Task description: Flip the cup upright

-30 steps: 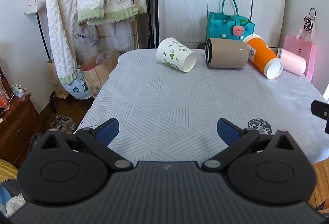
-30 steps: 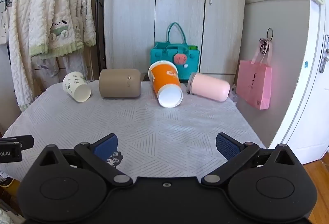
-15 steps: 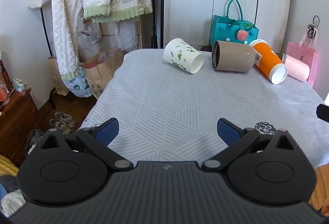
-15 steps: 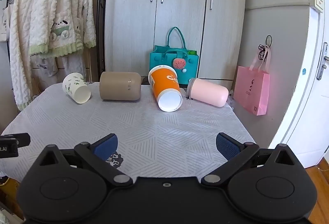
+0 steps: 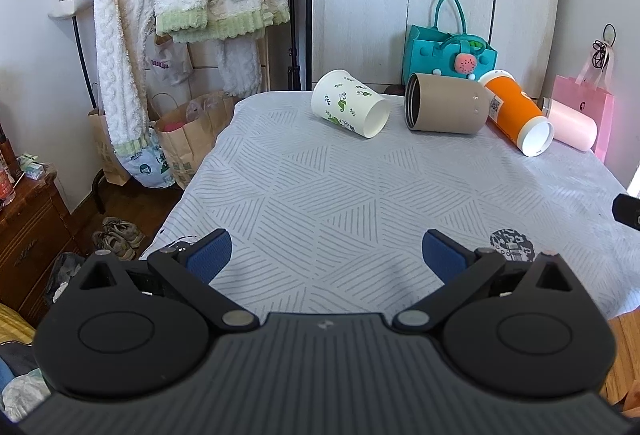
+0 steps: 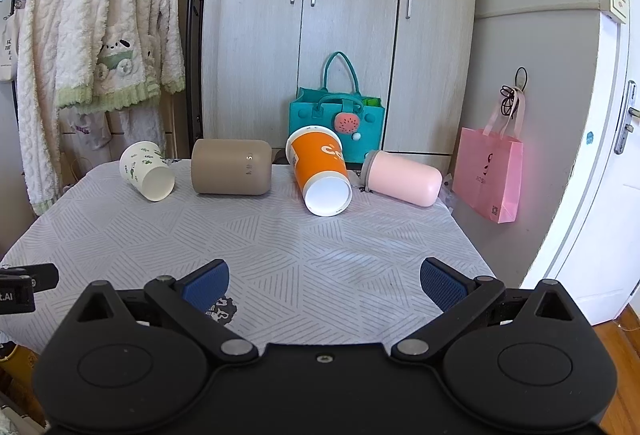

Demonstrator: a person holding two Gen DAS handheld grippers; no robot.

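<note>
While both claws hover at the near edge of the table (image 6: 360, 235), four cups lie tipped in a row along its far edge: a white paper cup with green leaf print (image 5: 350, 103) toward the far left corner, a tan cylindrical tumbler (image 5: 448, 109), an orange paper cup (image 6: 320, 171), and a pale pink tumbler (image 6: 402, 177) toward the far right corner. The left claw (image 5: 326, 255) and right claw (image 6: 324, 279) are both spread wide, holding nothing. Which cup is meant I cannot tell. The white cup lies nearer the left claw, its axis slanting, mouth toward the near right; the orange cup's mouth faces the right claw.
</note>
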